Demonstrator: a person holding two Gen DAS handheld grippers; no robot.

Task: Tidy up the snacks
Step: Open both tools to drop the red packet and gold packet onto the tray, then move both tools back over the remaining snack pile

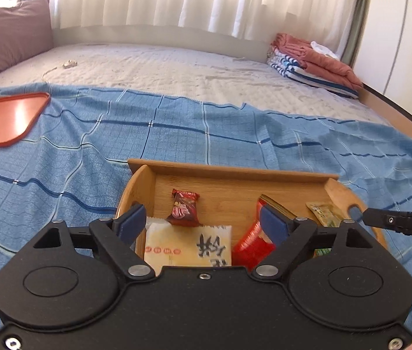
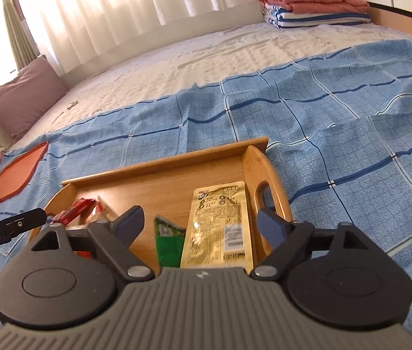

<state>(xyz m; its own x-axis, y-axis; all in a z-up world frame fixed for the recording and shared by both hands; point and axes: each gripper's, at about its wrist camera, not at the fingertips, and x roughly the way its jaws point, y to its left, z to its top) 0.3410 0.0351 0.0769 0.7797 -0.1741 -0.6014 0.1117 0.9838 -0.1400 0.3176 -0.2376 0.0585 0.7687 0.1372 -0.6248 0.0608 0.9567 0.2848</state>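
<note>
Presently, both grippers are poised over a wooden tray (image 1: pixel 235 172) resting on a blue checked cloth (image 1: pixel 89 151) spread across a bed.

Left gripper (image 1: pixel 203 221): jaws spread wide, nothing between them. Directly below and between the jaws lies a cream packet with red and black print (image 1: pixel 188 245). Just ahead of the jaws sits a small dark-red wrapped sweet (image 1: pixel 184 208). Against the right-hand jaw a red packet (image 1: pixel 249 245) stands tilted, partly hidden by that finger.

Right gripper (image 2: pixel 200 221): jaws likewise spread wide and empty. Between them lie a green packet (image 2: pixel 169 245) and, beside it toward the right-hand jaw, a long yellow packet (image 2: pixel 220 221) lying flat along the tray floor. Beyond the right-hand jaw is the tray's end wall with its cut-out handle.

Assessment: the snacks are gathered in the tray, apparently as the container for sorting, and each open jaw pair appears lined up over a packet in readiness to close on it. Which packet is intended cannot be confirmed.

An orange tray (image 1: pixel 4 119) lies well apart, far to the left of the left gripper's jaws; nothing is visible on the part in view, and it is possibly a destination.

Background: purple pillow (image 1: pixel 10 35) and folded linens (image 2: pixel 313 3), not involved.
</note>
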